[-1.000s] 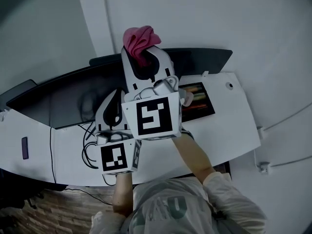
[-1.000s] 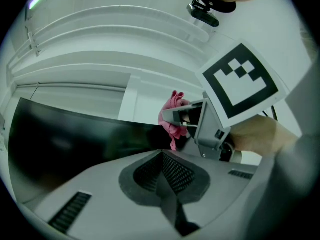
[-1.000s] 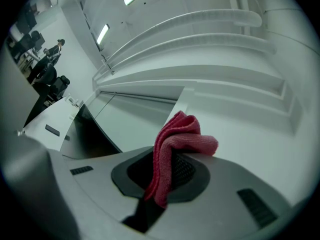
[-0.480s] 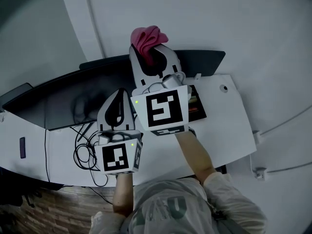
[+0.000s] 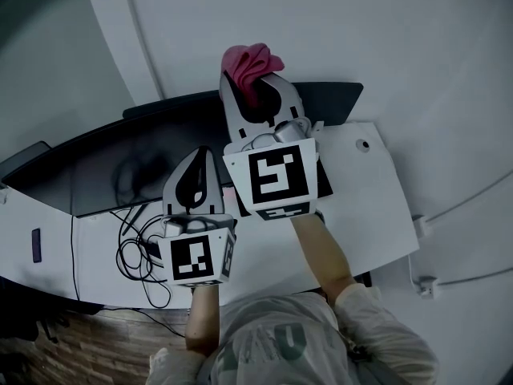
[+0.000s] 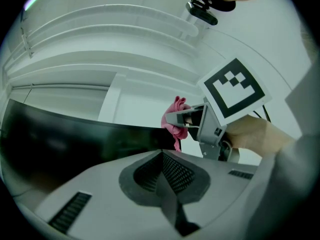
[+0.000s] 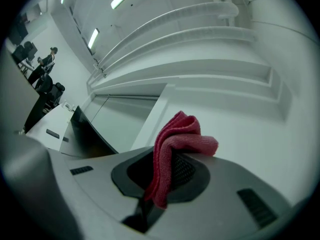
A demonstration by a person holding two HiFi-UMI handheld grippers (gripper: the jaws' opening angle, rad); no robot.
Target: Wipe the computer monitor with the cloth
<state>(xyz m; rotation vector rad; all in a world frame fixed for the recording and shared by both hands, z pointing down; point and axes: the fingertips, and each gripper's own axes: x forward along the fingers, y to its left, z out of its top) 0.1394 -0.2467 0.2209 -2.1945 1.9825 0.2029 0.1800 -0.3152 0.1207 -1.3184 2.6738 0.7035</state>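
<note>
A pink cloth [image 5: 251, 64] sticks out of my right gripper [image 5: 255, 87], which is shut on it and held high, above the top edge of the wide dark monitor [image 5: 104, 167]. From the right gripper view the cloth [image 7: 172, 151] drapes over the jaws, and a slice of the monitor [image 7: 82, 129] shows at the left. My left gripper [image 5: 195, 175] is shut with nothing in it, low in front of the screen. In the left gripper view the monitor [image 6: 65, 141] fills the left, and the right gripper [image 6: 175, 120] with the cloth [image 6: 175, 121] is ahead.
The white desk [image 5: 365, 199] carries a tangle of black cables [image 5: 136, 251] at the left and a dark phone [image 5: 34, 245] at the far left. A white wall [image 5: 361, 30] rises behind the monitor. A person's arm [image 5: 329, 263] holds the right gripper.
The right gripper with the pink cloth has drifted a little right and up in the head view. The left gripper has kept its place in front of the screen.
</note>
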